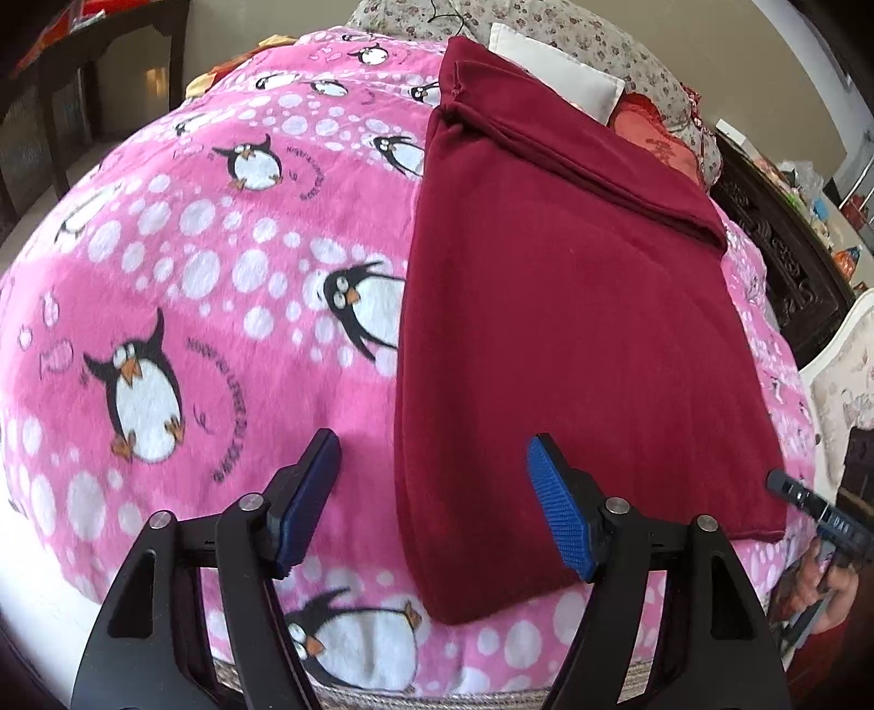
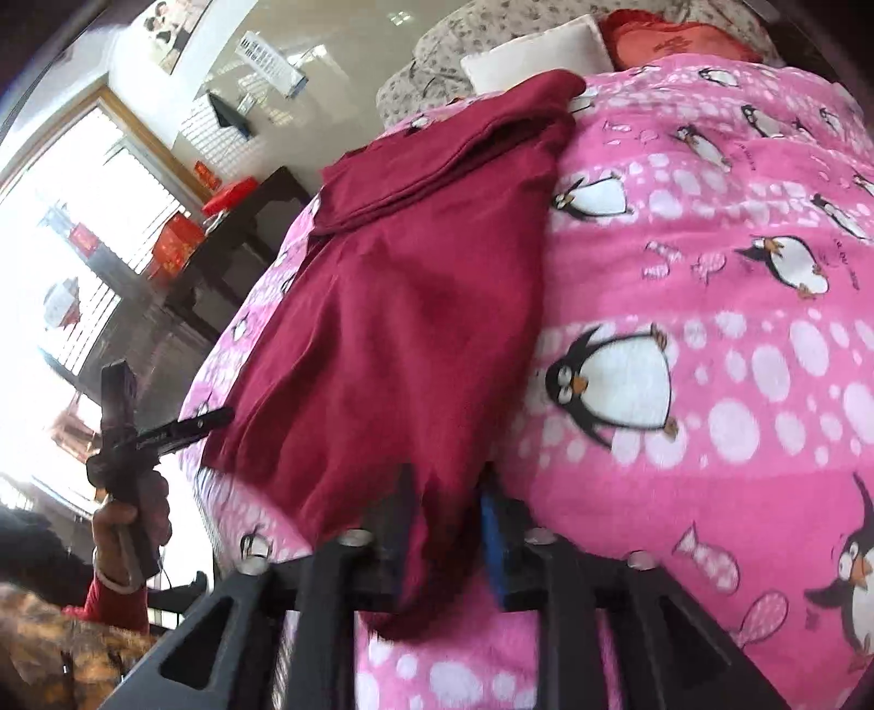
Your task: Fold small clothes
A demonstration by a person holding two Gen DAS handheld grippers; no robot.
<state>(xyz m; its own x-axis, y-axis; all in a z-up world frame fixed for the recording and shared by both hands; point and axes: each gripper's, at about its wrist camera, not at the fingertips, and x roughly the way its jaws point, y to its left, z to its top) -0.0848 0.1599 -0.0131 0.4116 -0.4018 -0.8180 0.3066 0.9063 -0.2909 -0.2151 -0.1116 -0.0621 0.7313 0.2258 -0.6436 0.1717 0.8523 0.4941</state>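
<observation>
A dark red garment lies folded lengthwise on a pink penguin blanket, with a folded-over flap at its far end. My left gripper is open and empty, hovering above the garment's near left edge. In the right wrist view my right gripper is shut on the near corner of the red garment, whose cloth hangs between the fingers. The left gripper shows at that view's left, held in a hand. The right gripper's tip shows at the left wrist view's right edge.
A white pillow, a floral quilt and a red cushion lie at the bed's far end. A dark carved cabinet stands to the right. A dark table stands at the far left. A window is bright.
</observation>
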